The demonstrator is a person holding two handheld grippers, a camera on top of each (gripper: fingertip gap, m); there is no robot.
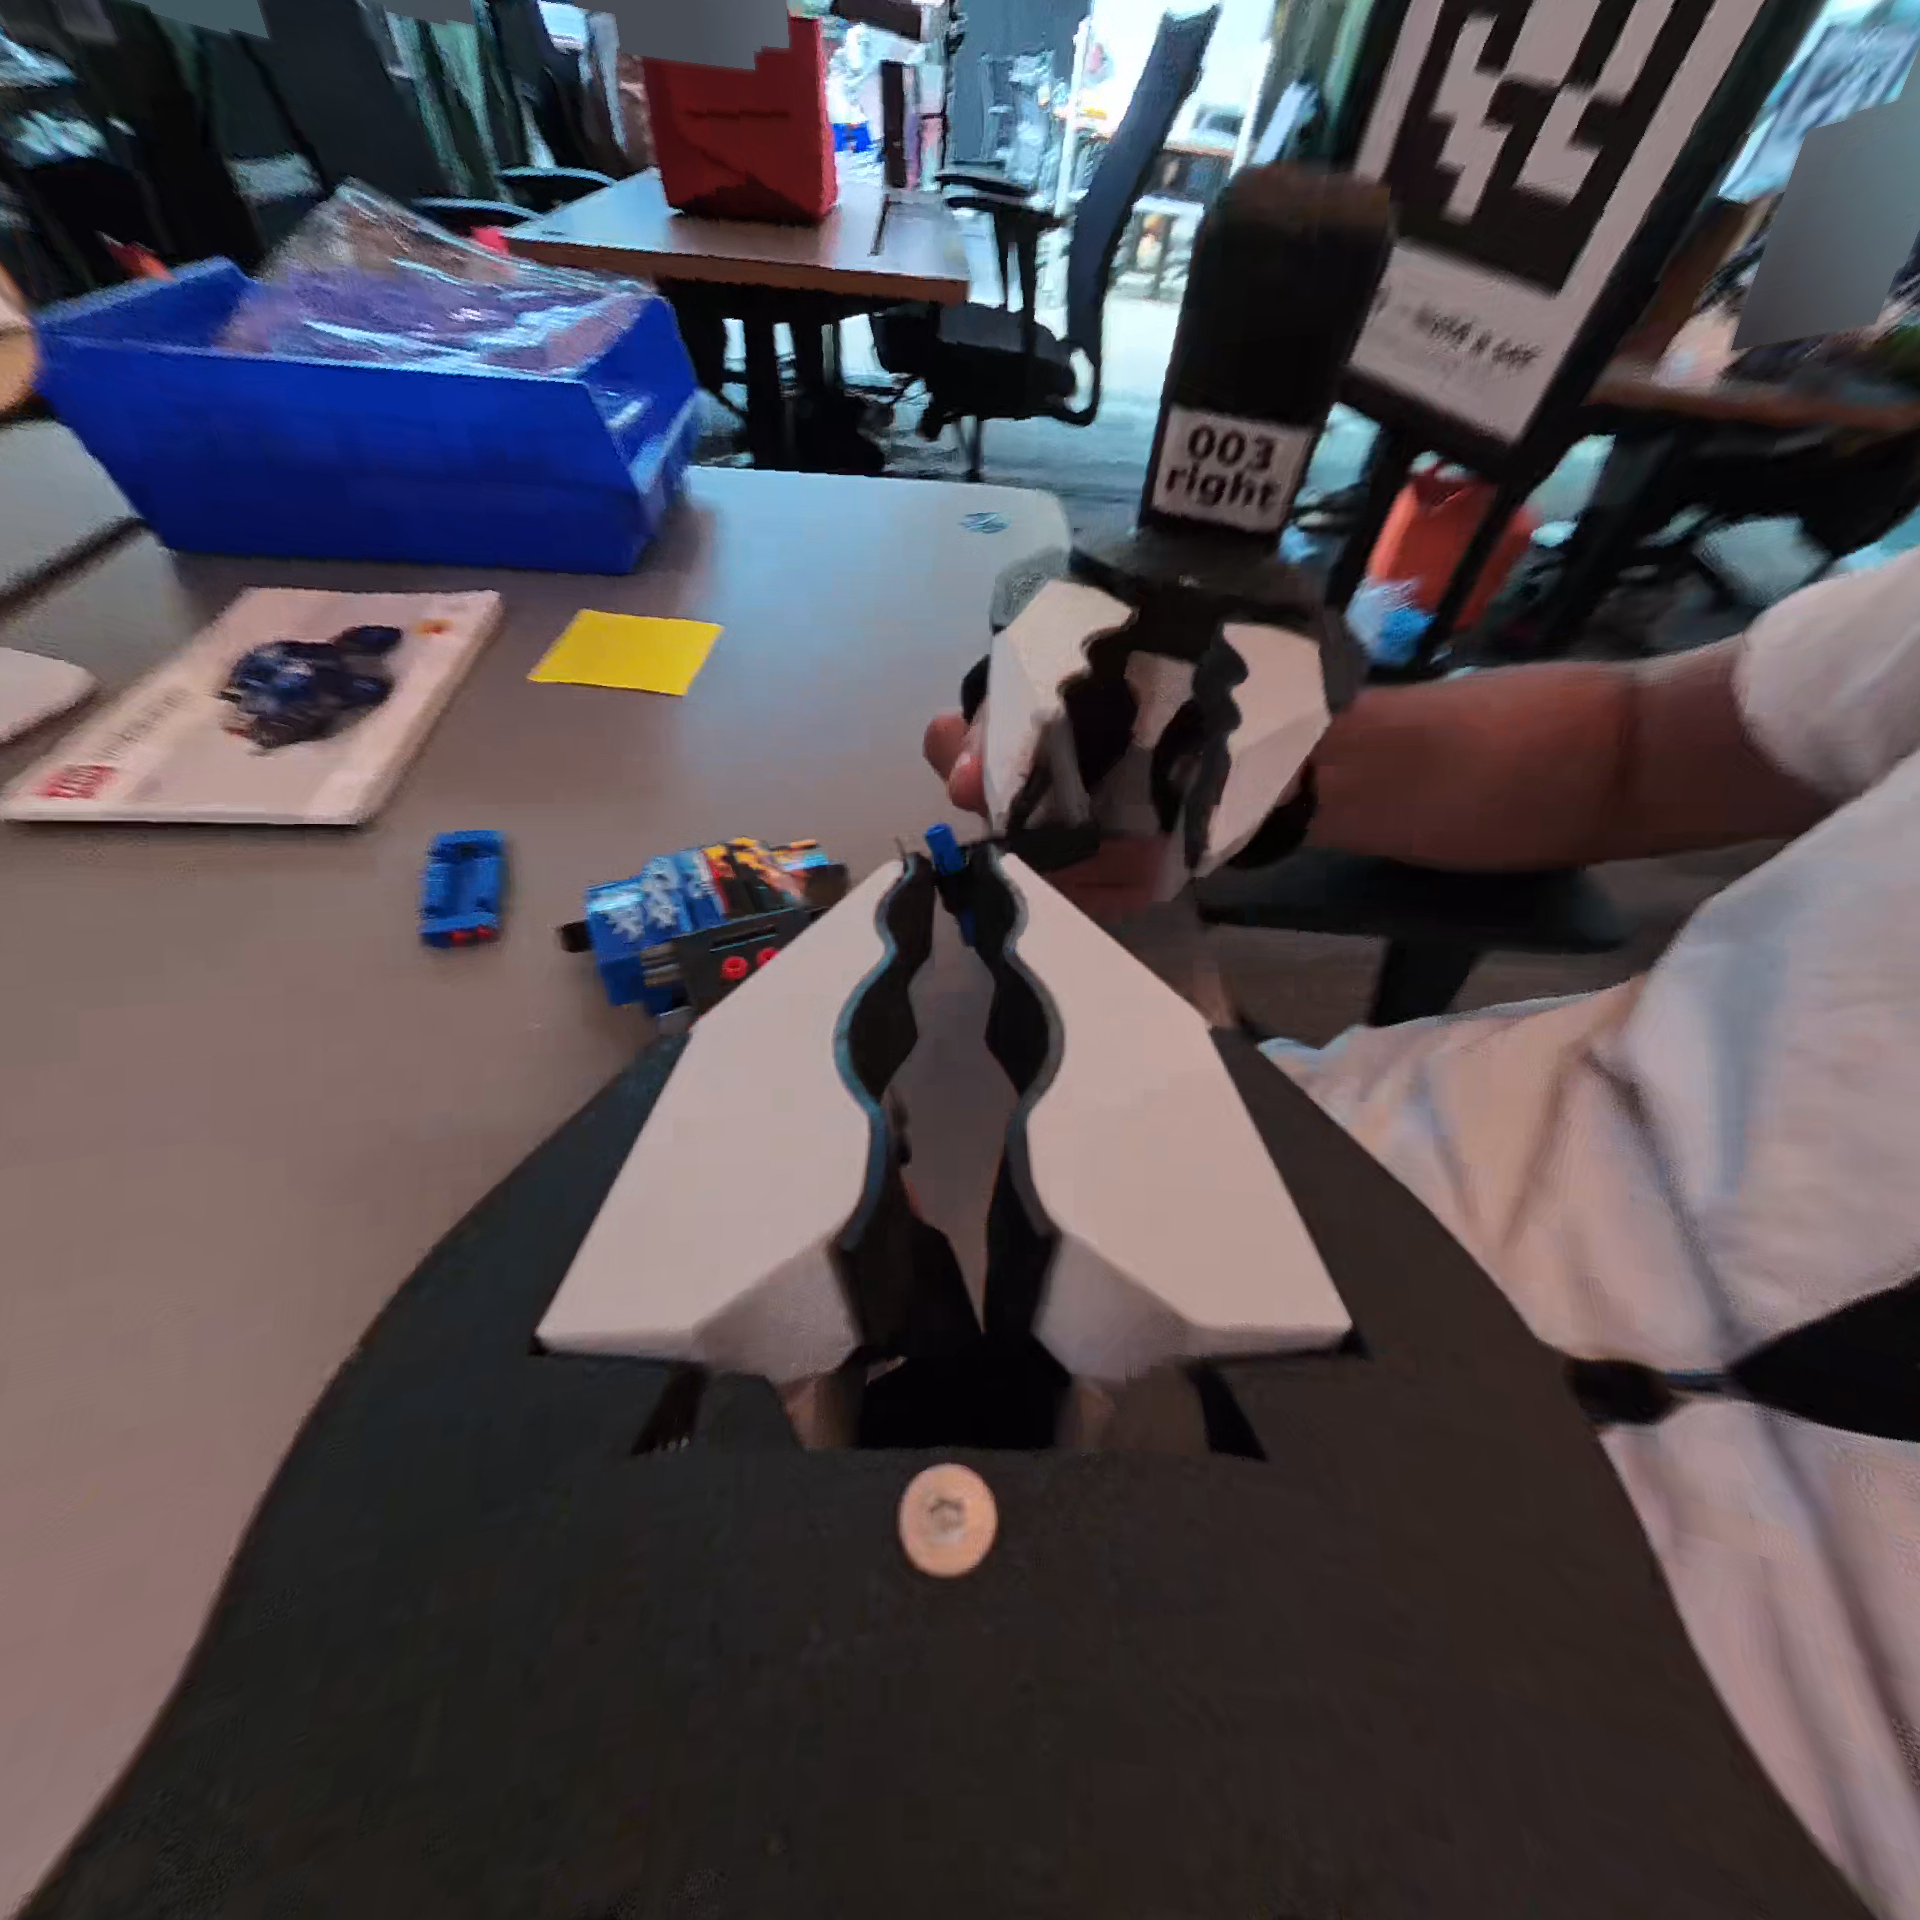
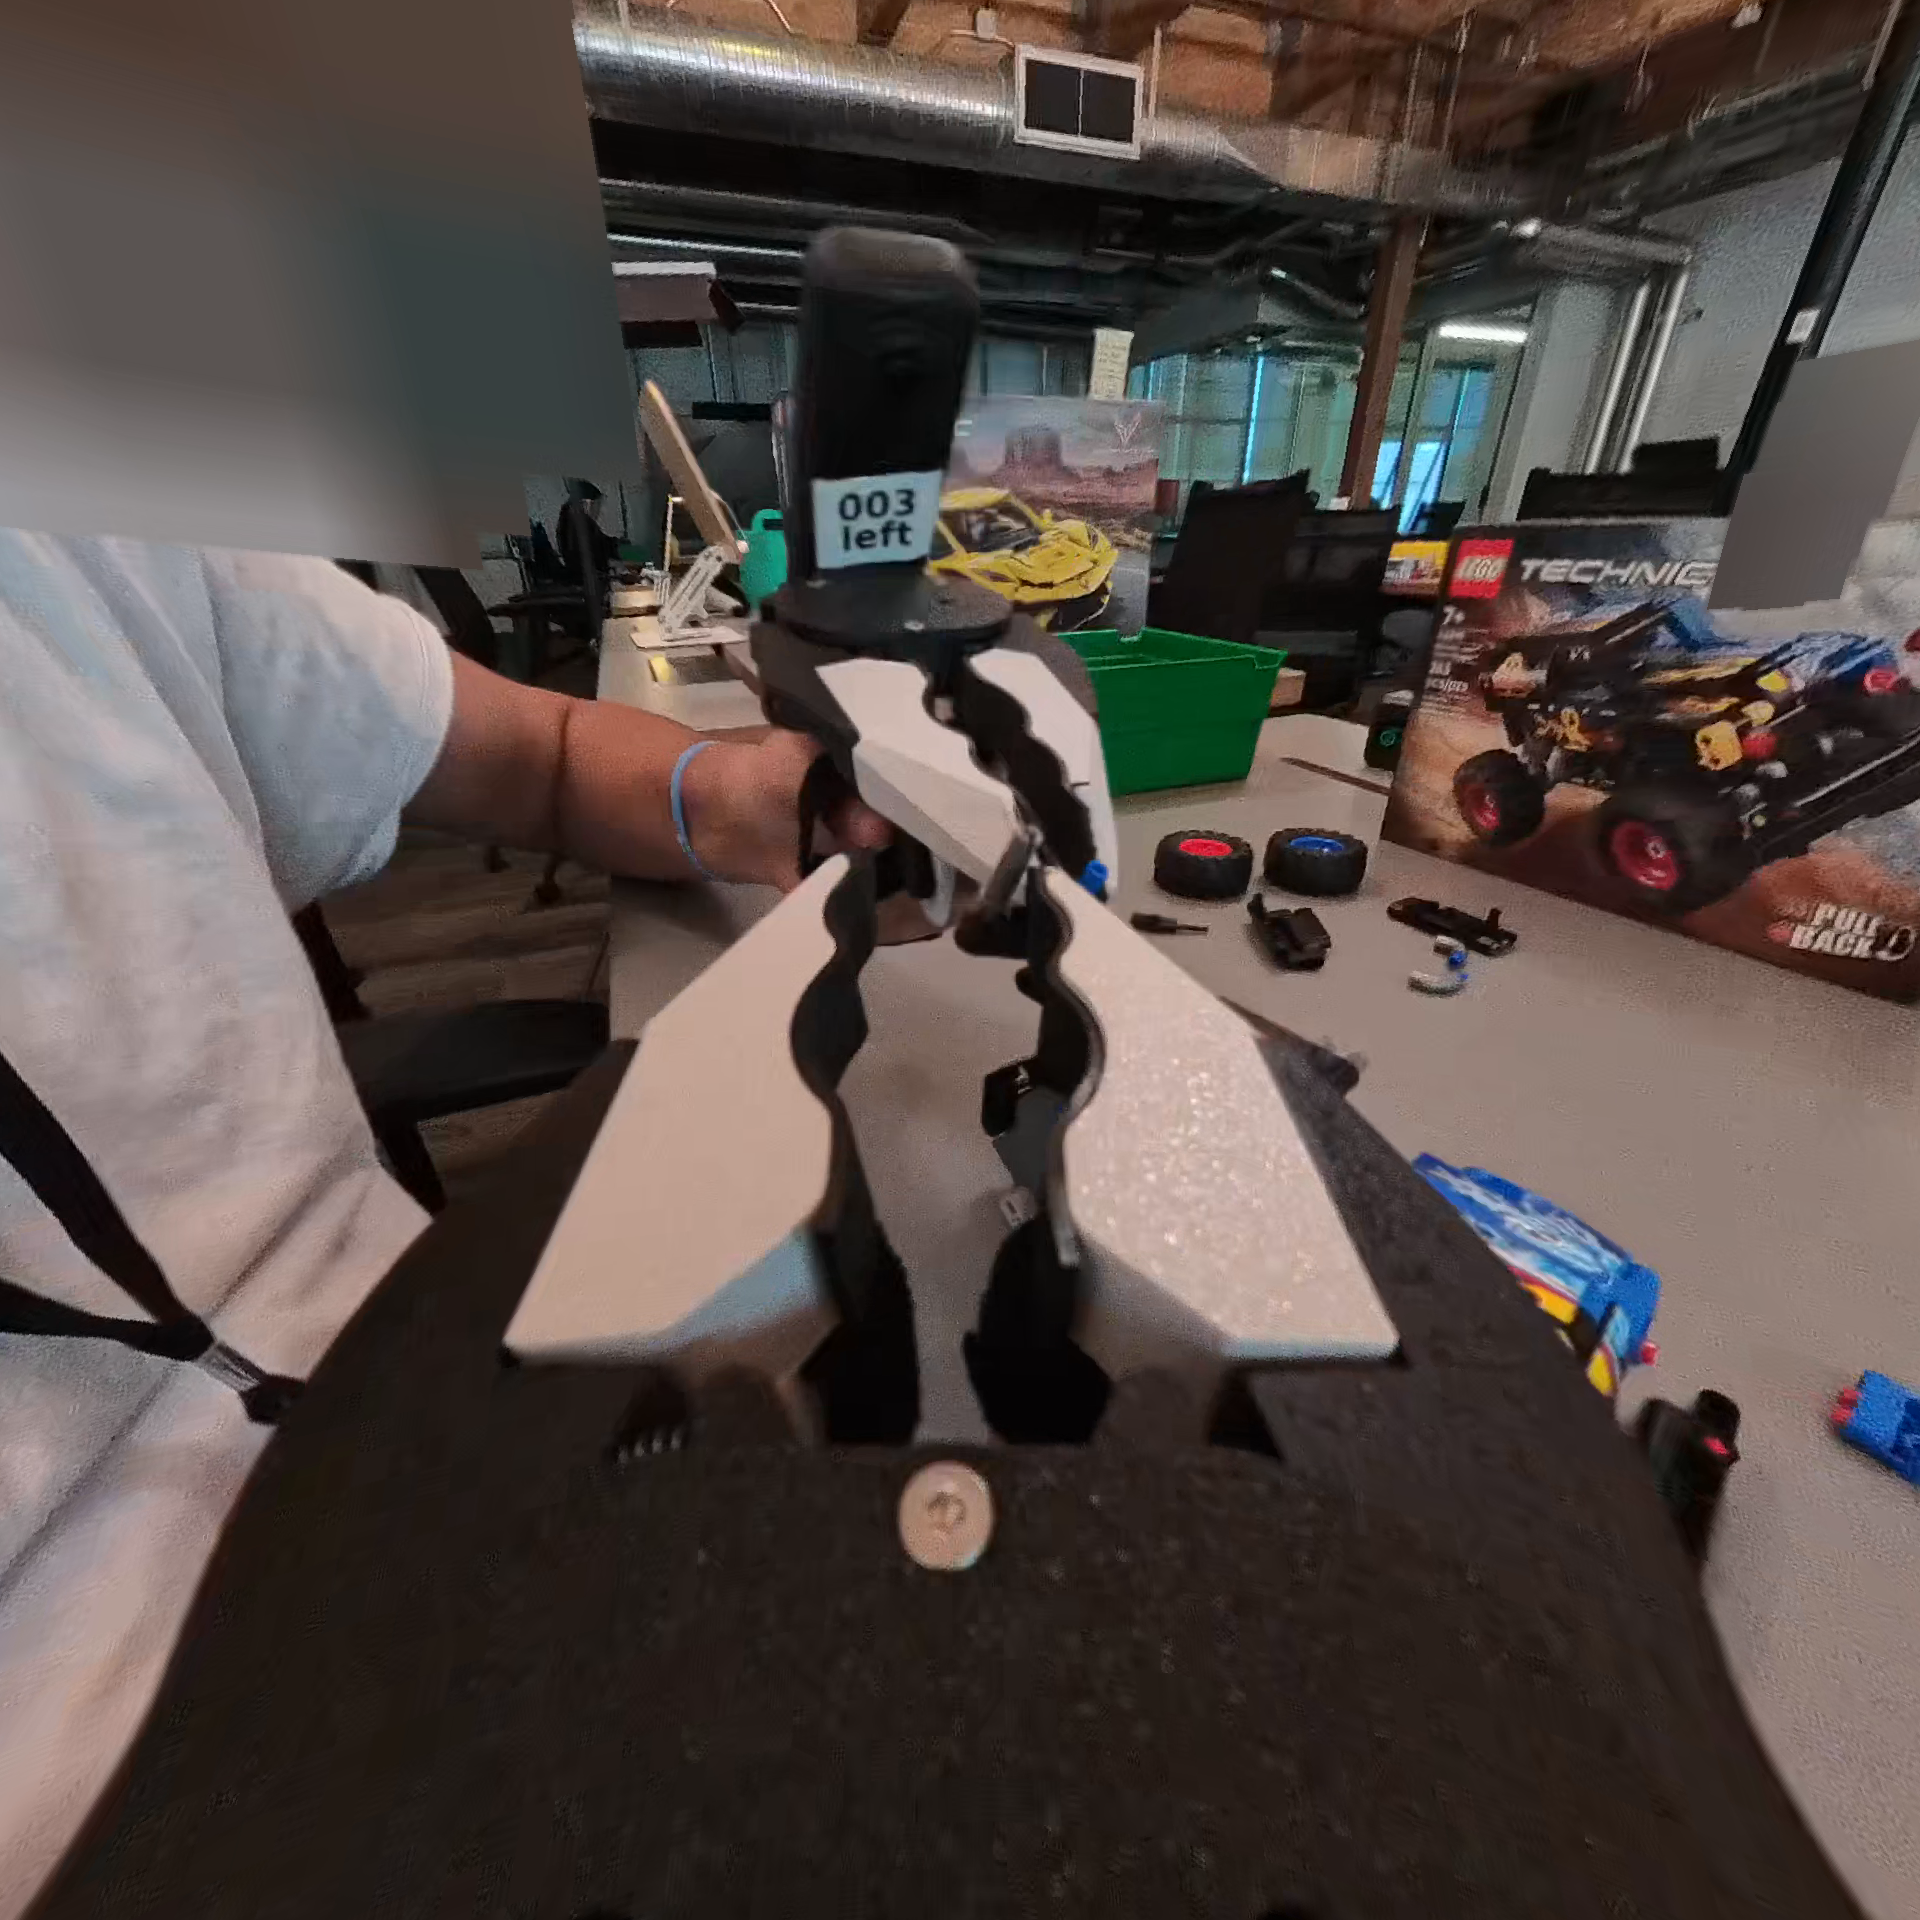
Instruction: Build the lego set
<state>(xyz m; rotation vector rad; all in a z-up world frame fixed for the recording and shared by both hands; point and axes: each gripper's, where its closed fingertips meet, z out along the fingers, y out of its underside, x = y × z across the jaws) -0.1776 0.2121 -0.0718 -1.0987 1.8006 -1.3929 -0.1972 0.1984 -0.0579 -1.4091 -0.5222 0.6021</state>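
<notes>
Blue pin (image 1: pixel 943 854), a small plastic peg, sits pinched at the very tips of the left gripper (image 1: pixel 948 883), whose fingers have come together on it above the near edge of the grey table (image 1: pixel 831 582). From the right wrist view the same pin (image 2: pixel 1091 878) peeks out beside the left gripper (image 2: pixel 1044 868), which a hand (image 2: pixel 769 805) holds up.

The right gripper (image 1: pixel 1107 831) faces it from the right, tip to tip, with a thin black piece (image 1: pixel 1049 836) at its end just beside the pin. In its own view the right gripper (image 2: pixel 945 883) shows a gap between its fingers, and the black piece (image 2: pixel 987 930) lies against one pad; whether it is truly clamped cannot be told.

On the table to the left lie a half-built blue toy car (image 1: pixel 707 925) and a small blue block (image 1: pixel 462 888). Farther off are a yellow note (image 1: pixel 629 649), a booklet (image 1: pixel 260 707) and a blue bin (image 1: pixel 364 447). On the right side stand two loose wheels (image 2: pixel 1202 862), a toy box (image 2: pixel 1662 727) and a green bin (image 2: pixel 1174 707).
</notes>
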